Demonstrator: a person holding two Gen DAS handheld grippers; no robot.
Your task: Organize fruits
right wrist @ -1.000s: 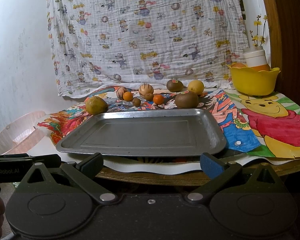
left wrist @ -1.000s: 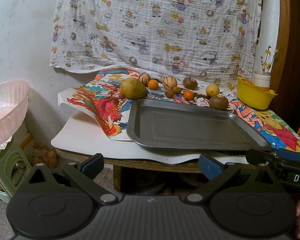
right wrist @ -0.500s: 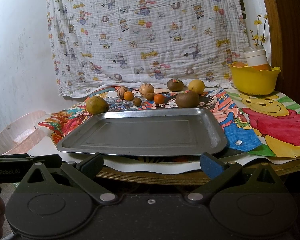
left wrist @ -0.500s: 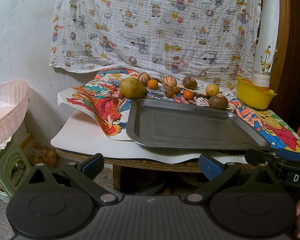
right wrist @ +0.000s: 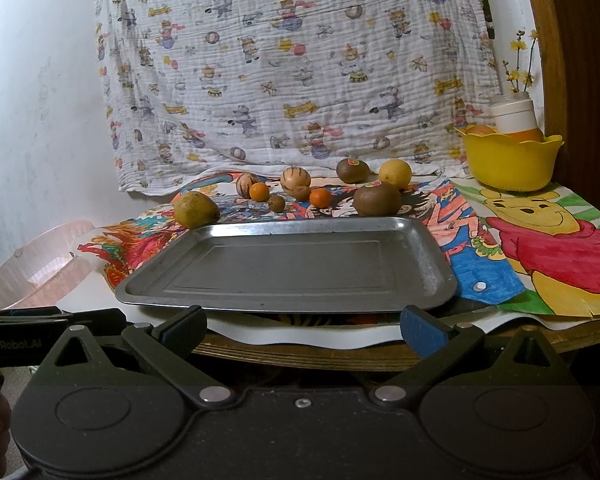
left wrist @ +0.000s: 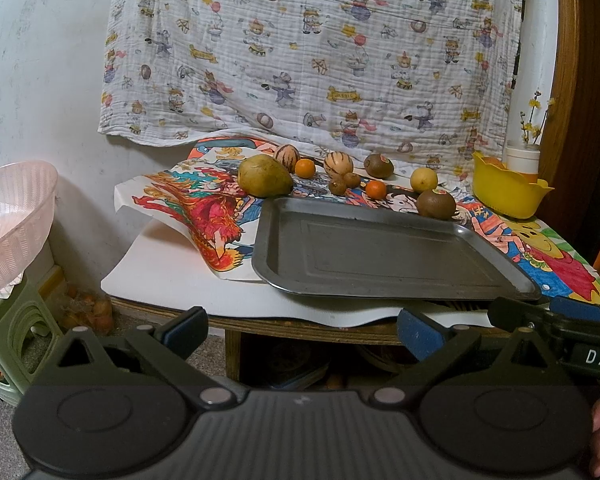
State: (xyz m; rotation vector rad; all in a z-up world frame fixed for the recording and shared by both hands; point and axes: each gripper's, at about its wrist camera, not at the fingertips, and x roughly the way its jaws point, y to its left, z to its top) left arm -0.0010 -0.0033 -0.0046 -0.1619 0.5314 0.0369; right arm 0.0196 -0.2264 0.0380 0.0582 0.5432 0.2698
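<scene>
An empty grey metal tray (left wrist: 380,252) (right wrist: 292,264) lies on the table's front half. Behind it sit several fruits: a green-yellow pear (left wrist: 263,176) (right wrist: 196,209), two striped round fruits (left wrist: 339,164) (right wrist: 295,178), two small oranges (left wrist: 376,189) (right wrist: 320,197), two kiwis (left wrist: 436,204) (right wrist: 377,199) and a yellow lemon (left wrist: 423,179) (right wrist: 395,173). My left gripper (left wrist: 302,330) hangs open below the table's front edge, left of the tray. Open too, my right gripper (right wrist: 303,328) is level with the tray's front rim. Neither holds anything.
A yellow bowl (left wrist: 507,194) (right wrist: 510,160) with a white jar stands at the back right. A pink basket (left wrist: 12,220) rests on a green stool at the left. Coloured drawings cover the table; a patterned cloth hangs behind. The other gripper's body (left wrist: 556,332) shows at lower right.
</scene>
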